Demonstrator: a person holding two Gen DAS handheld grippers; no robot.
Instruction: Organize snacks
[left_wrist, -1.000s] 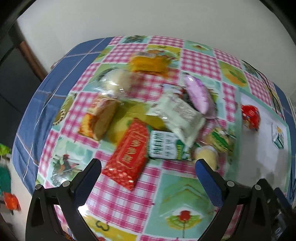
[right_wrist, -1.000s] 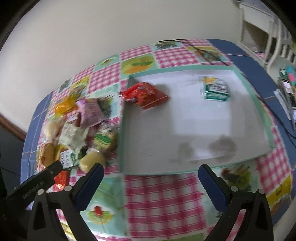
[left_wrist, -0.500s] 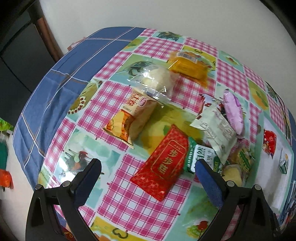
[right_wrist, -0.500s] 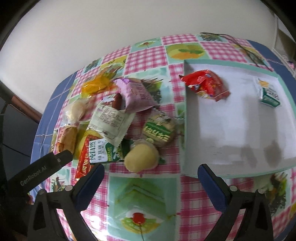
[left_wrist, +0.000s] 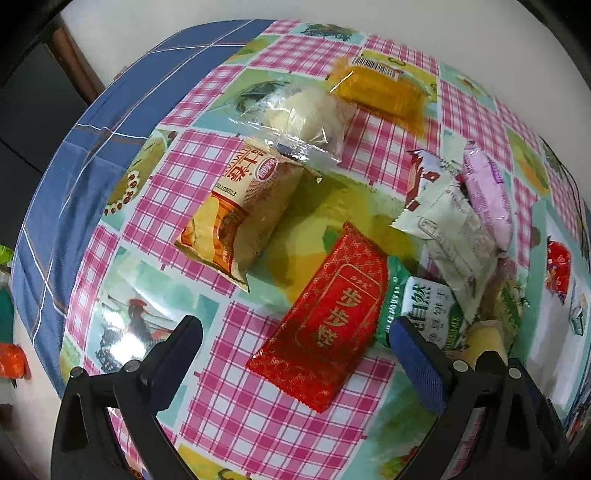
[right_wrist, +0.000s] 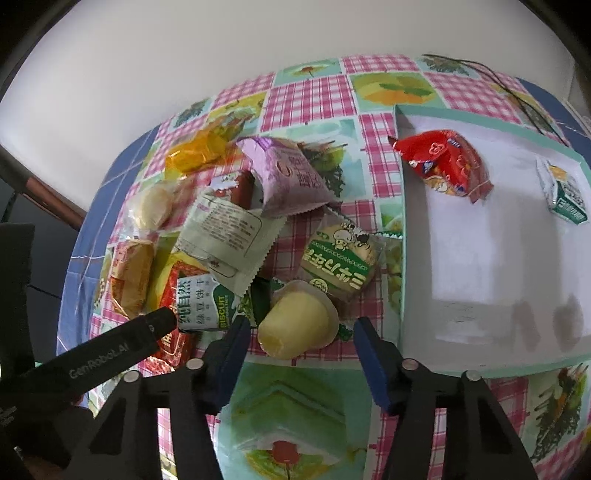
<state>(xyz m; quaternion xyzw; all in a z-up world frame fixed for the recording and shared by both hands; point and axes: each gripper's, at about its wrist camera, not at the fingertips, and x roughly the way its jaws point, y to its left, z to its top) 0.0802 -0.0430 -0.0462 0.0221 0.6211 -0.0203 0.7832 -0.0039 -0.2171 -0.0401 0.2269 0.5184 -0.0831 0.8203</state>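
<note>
Right gripper (right_wrist: 299, 354) is closing, blue pads either side of the yellow jelly cup (right_wrist: 295, 319), not yet pressed. Cup sits in the snack pile beside the white tray (right_wrist: 402, 236). Risk – slick rounded cup squirts out, or neighbouring green wrapper (right_wrist: 338, 264) is snagged. Left gripper (left_wrist: 295, 350) is held spread, empty.

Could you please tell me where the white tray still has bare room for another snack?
The white tray is bare across its near half and middle, between its near rim and the red snack packet and small green-and-white packet at the far side. Left of the tray it is crowded: the jelly cup and green biscuit packet adjoin the pile.
</note>
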